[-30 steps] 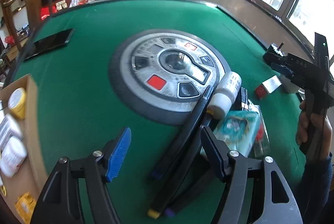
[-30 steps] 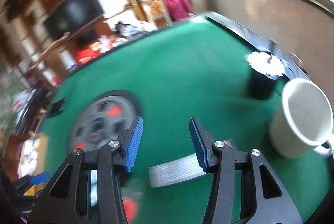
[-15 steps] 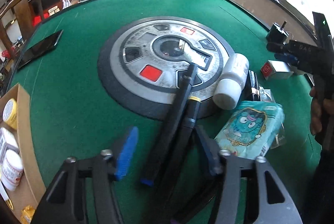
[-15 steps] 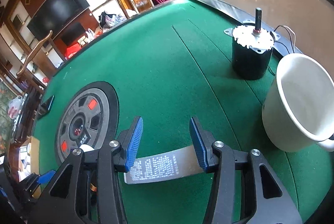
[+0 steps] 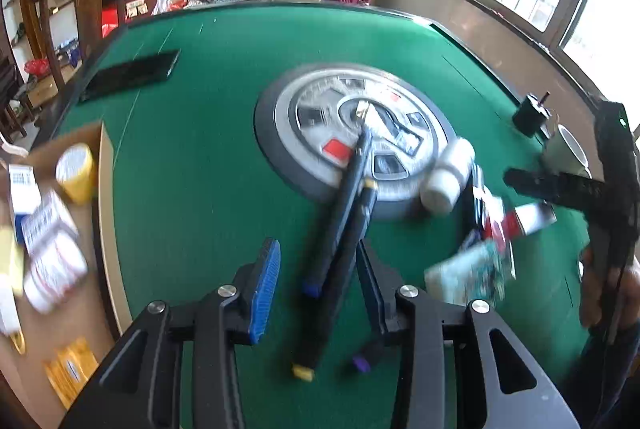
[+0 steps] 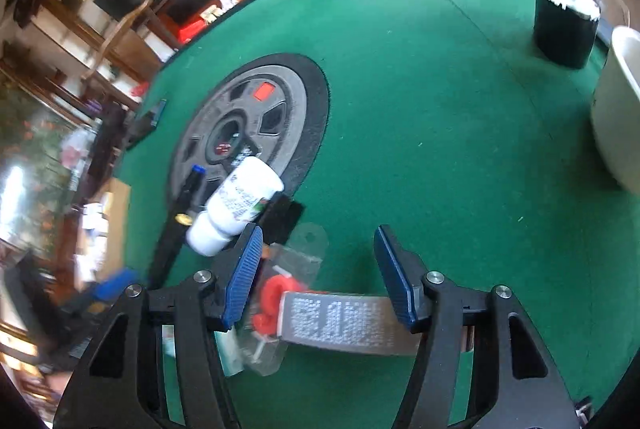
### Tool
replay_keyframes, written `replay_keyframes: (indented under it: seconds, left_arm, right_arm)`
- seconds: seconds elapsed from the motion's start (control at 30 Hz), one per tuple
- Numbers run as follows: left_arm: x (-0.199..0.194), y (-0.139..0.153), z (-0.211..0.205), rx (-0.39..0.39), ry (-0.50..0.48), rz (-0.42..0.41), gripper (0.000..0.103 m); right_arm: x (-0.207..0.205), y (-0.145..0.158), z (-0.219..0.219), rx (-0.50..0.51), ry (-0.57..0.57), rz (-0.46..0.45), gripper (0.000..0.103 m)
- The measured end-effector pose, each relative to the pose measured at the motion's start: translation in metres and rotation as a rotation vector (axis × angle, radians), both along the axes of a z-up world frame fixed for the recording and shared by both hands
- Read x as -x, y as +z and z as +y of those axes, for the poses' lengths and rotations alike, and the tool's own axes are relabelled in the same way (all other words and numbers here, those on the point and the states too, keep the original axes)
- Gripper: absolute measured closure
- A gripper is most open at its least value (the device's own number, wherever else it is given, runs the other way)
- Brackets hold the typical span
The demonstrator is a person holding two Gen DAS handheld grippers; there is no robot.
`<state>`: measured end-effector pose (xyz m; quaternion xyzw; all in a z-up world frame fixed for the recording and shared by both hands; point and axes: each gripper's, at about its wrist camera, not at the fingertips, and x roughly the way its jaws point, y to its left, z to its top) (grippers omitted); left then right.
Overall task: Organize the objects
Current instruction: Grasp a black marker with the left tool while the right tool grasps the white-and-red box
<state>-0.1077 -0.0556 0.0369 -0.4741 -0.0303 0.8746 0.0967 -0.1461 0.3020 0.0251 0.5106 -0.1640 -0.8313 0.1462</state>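
Two dark pens [image 5: 340,229] lie mid-table, tips on the grey dial [image 5: 352,133], and the left gripper [image 5: 320,285] is closing around them, pads not yet pressing that I can see. Best to centre both before squeezing. The right gripper [image 6: 316,277] is opening wide over the grey box [image 6: 344,321], nothing held.

Dark pens [image 5: 344,229] bundled, white bottle [image 5: 448,177] lying beside
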Motion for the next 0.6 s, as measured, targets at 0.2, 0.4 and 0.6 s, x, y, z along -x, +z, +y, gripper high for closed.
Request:
replay_keyframes:
  seconds: [0.2,0.4,0.6]
  left_arm:
    - [0.037,-0.017,0.018,0.041,-0.031,-0.058,0.063]
    - [0.06,-0.023,0.032,0.05,-0.038,-0.062,0.063]
    - [0.063,-0.032,0.021,0.07,0.002,-0.079,0.064]
  right_arm:
    - [0.001,-0.001,0.014,0.03,-0.057,0.008,0.045]
    - [0.0,0.0,0.019,0.044,-0.072,0.012,0.045]
    - [0.001,-0.001,0.015,0.046,-0.072,0.012,0.045]
